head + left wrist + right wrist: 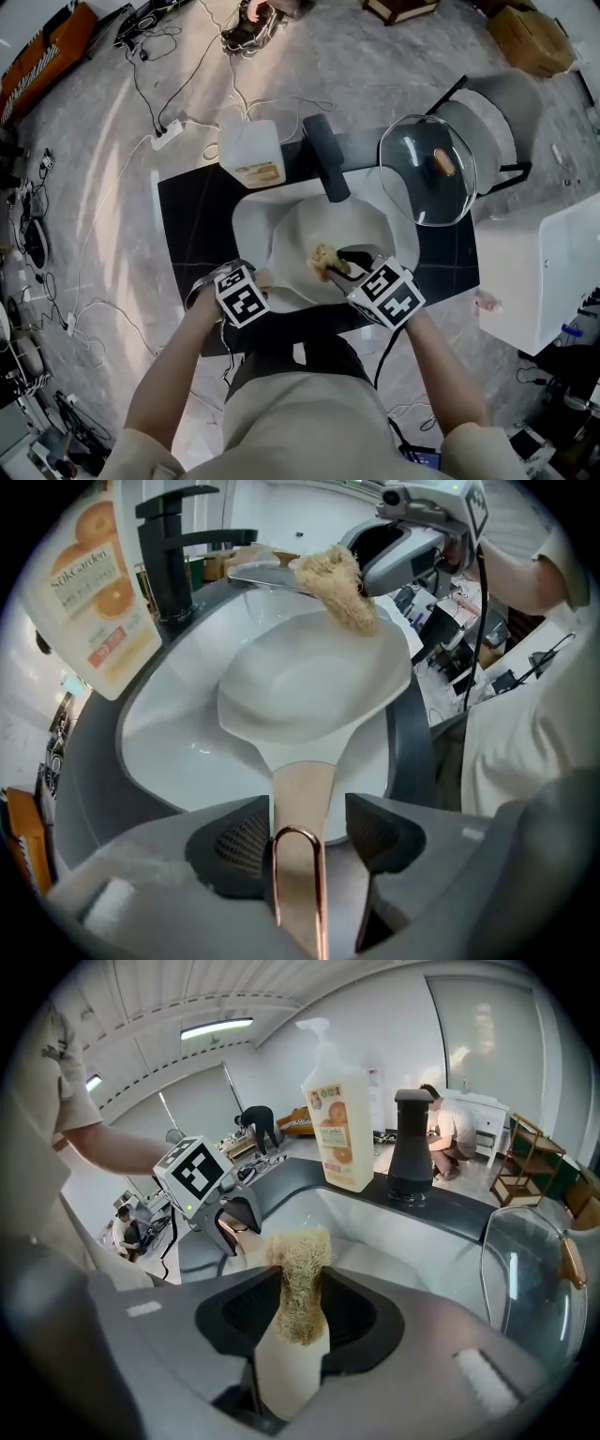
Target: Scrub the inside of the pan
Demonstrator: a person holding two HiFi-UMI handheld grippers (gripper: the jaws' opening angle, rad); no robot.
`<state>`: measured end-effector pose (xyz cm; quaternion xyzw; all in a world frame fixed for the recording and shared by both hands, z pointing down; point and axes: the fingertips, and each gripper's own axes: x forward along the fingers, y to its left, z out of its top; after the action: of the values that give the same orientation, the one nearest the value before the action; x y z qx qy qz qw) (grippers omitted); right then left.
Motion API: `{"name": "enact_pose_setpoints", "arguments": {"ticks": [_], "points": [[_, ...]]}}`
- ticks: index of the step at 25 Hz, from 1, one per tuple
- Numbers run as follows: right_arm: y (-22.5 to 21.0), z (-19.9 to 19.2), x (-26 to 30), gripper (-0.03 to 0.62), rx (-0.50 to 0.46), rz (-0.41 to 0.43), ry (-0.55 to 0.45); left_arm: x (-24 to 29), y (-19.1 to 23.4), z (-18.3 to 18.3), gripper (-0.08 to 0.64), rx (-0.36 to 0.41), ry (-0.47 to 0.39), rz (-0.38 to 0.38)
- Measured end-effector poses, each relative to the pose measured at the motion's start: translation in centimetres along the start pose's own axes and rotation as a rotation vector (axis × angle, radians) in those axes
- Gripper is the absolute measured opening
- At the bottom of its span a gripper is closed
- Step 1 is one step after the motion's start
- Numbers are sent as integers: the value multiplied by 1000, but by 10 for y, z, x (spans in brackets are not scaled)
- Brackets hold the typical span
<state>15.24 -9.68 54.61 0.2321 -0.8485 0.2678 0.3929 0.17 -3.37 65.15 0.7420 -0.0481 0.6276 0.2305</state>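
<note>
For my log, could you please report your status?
Left tongs open around pan handle. Right tongs shut on scrubber, at pan rim. Nothing blocking.

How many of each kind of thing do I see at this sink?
Hand-held grippers: 2 (left hand-held gripper, right hand-held gripper)
Pan: 1
Scrubber: 1
Soap bottle: 1
Tap: 1
Glass lid: 1
Pot: 1
Total: 8

The white pan lies straight ahead of the left gripper. Its copper-coloured handle runs back between the jaws, with a gap on the right side. The tan, fibrous scrubber stands pinched in the right gripper, over the pan's far rim.
</note>
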Motion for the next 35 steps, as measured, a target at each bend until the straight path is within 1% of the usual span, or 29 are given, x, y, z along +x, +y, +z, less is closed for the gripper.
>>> {"name": "enact_pose_setpoints", "arguments": {"ticks": [3,6,9,10,17,21,25,28,32,35], "points": [[-1,-2,4,140,-2,2,11,8,-1,-3,262,14,40,-19],[-2,-7,8,140,0,11,23,16,1,-3,262,31,68,-14],[0,-12,16,140,-14,27,49,20,5,-3,221,47,84,5],[2,-14,19,140,-21,36,61,20,6,-3,219,50,86,5],[17,-17,53,140,-48,114,127,19,6,-3,215,64,86,-15],[24,-13,76,140,-99,142,145,21,6,-3,213,74,79,-23],[31,-12,98,140,-140,188,184,21,5,-3,213,79,65,-14],[37,-9,115,140,-179,224,180,20,4,-1,213,79,62,-17],[32,-5,137,144,-176,211,161,19,6,-1,213,91,53,-15],[21,-4,149,143,-170,170,152,20,7,-2,213,97,36,-7]]}}
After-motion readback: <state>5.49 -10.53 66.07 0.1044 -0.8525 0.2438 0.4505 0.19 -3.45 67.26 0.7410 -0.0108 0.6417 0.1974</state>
